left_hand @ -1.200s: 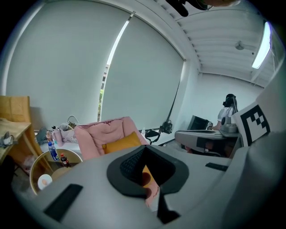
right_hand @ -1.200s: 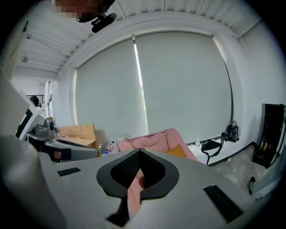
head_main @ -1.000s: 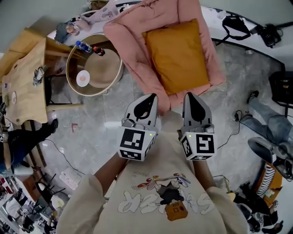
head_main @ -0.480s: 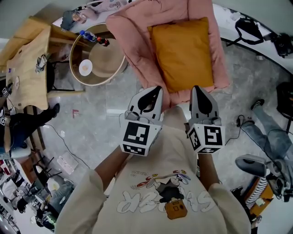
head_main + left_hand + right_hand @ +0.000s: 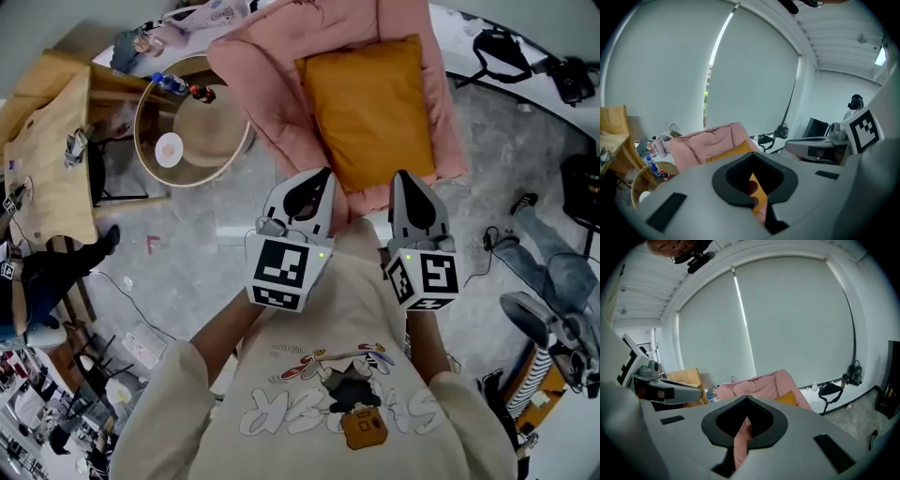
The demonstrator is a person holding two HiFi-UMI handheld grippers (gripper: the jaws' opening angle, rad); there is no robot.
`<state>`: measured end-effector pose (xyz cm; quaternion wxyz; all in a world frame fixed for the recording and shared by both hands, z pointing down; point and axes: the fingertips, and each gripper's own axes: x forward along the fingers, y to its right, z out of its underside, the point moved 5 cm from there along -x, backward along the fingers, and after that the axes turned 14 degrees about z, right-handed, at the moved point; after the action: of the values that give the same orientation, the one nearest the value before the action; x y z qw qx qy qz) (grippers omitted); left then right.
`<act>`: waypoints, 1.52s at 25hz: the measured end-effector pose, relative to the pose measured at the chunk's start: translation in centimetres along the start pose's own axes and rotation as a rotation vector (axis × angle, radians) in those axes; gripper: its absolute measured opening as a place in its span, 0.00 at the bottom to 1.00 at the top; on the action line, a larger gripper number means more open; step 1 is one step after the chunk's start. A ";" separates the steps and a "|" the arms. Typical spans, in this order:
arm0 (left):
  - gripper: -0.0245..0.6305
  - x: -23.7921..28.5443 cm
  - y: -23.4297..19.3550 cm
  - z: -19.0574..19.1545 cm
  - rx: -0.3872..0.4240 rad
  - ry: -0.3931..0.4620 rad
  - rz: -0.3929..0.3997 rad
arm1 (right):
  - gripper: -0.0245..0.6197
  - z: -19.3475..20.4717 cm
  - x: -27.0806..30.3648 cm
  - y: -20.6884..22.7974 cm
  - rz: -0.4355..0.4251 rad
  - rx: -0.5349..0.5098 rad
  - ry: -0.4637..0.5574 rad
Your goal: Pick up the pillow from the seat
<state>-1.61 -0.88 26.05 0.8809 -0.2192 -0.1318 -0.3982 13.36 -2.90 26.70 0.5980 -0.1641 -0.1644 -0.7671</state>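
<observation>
1. Jaws of the left gripper [image 5: 309, 187] are pressed together with nothing held; through the slit, its own view shows only a sliver of orange cushion ahead
2. The right gripper [image 5: 411, 192] is likewise closed and empty. It is level with the left one, and both are close to the person's chest and point forward, which reads as a carrying posture for the approach rather than a reach
3. Just beyond both tips is the front edge of the pink quilted padded seat [image 5: 272, 84]. The mustard-orange square fabric pillow [image 5: 370, 108] rests on its cushioning, with its near edge close to the grippers but untouched
4. The pillow lies roughly between the lines of the two grippers, so I judge that either could take its near edge, though the jaws would have to part first
5. Left of the seat stands a round wood-rimmed side table [image 5: 214, 131] with small bottles [image 5: 173, 84] at its far rim. It is well apart from the pillow and no obstacle, and the pick has not begun
</observation>
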 end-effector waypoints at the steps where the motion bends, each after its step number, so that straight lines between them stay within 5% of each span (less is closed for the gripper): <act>1: 0.03 0.1 -0.4 -0.2 0.001 0.002 0.005 | 0.07 -0.2 0.3 -0.1 0.004 0.000 0.001; 22: 0.03 6.1 -4.8 -0.1 0.017 -0.072 0.097 | 0.07 -0.3 6.3 2.2 0.037 -0.008 -0.023; 38: 0.03 10.5 -7.4 4.0 0.014 -0.168 0.124 | 0.07 3.3 10.4 4.1 0.042 0.012 -0.067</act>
<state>-0.61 -10.01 35.88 0.8912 -0.2534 -0.1944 -0.3222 15.10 -11.34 34.48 0.6089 -0.1894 -0.1855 -0.7476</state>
